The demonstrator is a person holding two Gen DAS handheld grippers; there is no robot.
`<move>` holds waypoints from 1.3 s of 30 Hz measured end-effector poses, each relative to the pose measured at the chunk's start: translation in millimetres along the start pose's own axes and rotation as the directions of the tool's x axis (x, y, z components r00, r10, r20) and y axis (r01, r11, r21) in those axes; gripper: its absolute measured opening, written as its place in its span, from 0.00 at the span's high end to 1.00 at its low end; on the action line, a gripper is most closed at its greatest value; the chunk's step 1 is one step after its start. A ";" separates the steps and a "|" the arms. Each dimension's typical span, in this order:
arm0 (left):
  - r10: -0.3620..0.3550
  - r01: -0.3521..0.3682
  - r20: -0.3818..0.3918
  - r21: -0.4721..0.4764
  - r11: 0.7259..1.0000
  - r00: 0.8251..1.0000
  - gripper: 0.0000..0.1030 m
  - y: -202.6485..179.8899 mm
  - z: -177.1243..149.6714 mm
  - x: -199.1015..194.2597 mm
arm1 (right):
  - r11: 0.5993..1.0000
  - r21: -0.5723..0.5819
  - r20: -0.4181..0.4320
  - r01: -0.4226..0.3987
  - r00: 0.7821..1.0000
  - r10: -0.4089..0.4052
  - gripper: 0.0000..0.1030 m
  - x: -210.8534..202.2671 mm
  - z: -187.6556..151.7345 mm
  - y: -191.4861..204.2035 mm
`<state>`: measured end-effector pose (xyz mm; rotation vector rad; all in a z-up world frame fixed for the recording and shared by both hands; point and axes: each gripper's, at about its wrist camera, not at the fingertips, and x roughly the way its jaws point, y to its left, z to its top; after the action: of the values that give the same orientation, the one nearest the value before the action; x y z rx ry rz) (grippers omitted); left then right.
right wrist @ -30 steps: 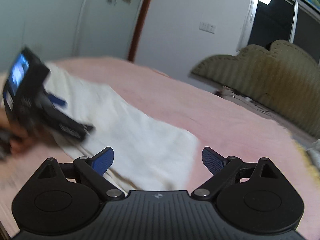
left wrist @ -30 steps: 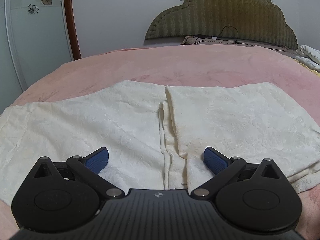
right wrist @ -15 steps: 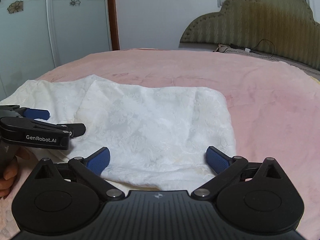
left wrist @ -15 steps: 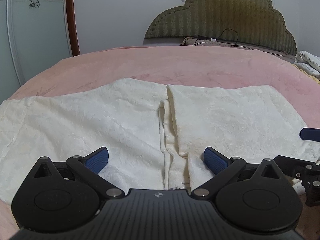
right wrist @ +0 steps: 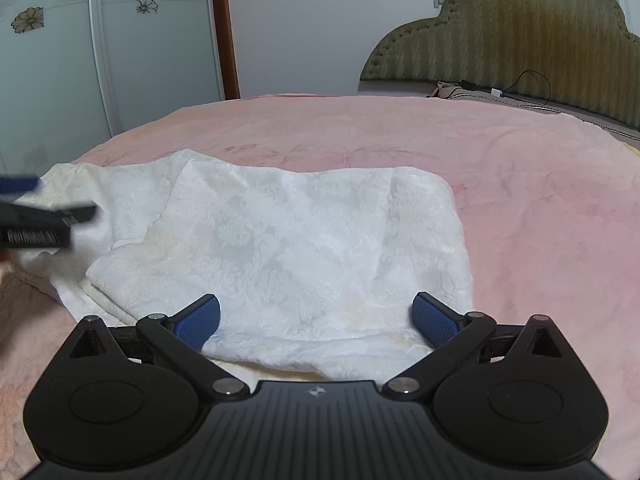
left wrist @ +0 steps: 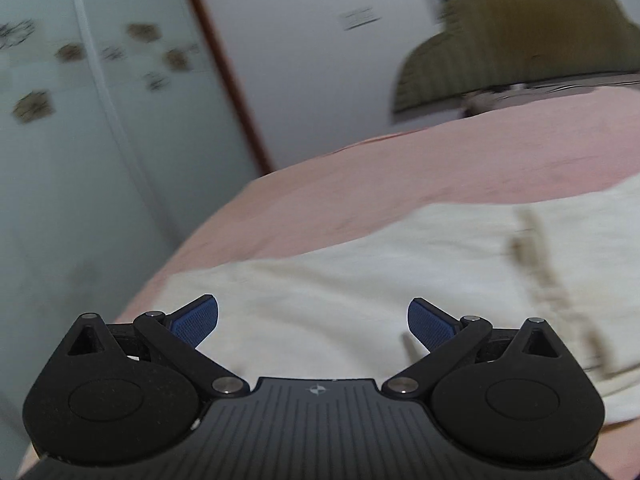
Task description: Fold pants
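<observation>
Cream-white pants (right wrist: 304,240) lie flat on the pink bed, with the right part folded over onto itself. My right gripper (right wrist: 316,322) is open and empty, just above the near edge of the folded part. My left gripper (left wrist: 313,320) is open and empty over the left, unfolded stretch of the pants (left wrist: 360,292); that view is blurred by motion. The left gripper also shows in the right wrist view (right wrist: 36,216) at the far left, blurred.
The pink blanket (right wrist: 540,200) covers the whole bed. An olive padded headboard (right wrist: 520,36) with a black cable stands at the back right. A flower-patterned wardrobe (right wrist: 100,40) stands beyond the bed's left edge.
My left gripper has swung left, from the middle fold toward the left end of the pants. My right gripper has settled close over the folded part. Both stay open.
</observation>
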<state>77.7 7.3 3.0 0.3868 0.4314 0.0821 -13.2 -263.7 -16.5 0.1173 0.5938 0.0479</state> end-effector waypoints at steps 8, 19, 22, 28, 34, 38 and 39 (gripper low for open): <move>-0.036 -0.021 -0.172 -0.321 0.947 0.984 0.00 119.8 -35.6 45.5 | 0.991 -0.103 0.136 0.085 0.988 -0.071 0.00 -18.1 6.0 40.0; -0.227 0.041 -0.234 -0.605 0.795 0.946 0.01 189.9 -68.4 23.0 | 0.658 -0.746 0.112 -0.105 0.954 0.279 0.18 5.1 -2.6 261.3; -0.296 0.083 -0.198 -0.686 0.722 0.935 0.01 203.3 -86.9 23.5 | 0.644 -0.753 0.059 -0.134 0.961 0.268 0.25 22.8 -7.2 274.0; -0.404 0.134 -0.125 -0.822 0.553 0.906 0.01 227.5 -94.4 37.6 | 0.557 -0.824 0.063 -0.104 0.960 0.272 0.26 42.3 -12.8 307.0; -0.452 0.180 -0.083 -0.842 0.509 0.888 0.01 218.7 -88.7 52.7 | 0.491 -0.869 0.093 -0.052 0.960 0.266 0.59 61.9 -17.3 340.2; -0.517 0.251 0.003 -0.877 0.410 0.856 0.01 212.1 -87.2 65.3 | 0.619 -0.762 0.029 -0.188 0.946 0.323 0.70 70.2 7.6 331.7; -0.529 0.264 0.021 -0.882 0.389 0.849 0.01 210.1 -85.7 70.2 | 0.661 -0.713 0.015 -0.232 0.939 0.345 0.71 70.5 17.0 324.4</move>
<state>105.9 242.4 -15.9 -0.7876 0.6874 -0.1391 51.1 62.1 -1.4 -0.5402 0.3639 0.5770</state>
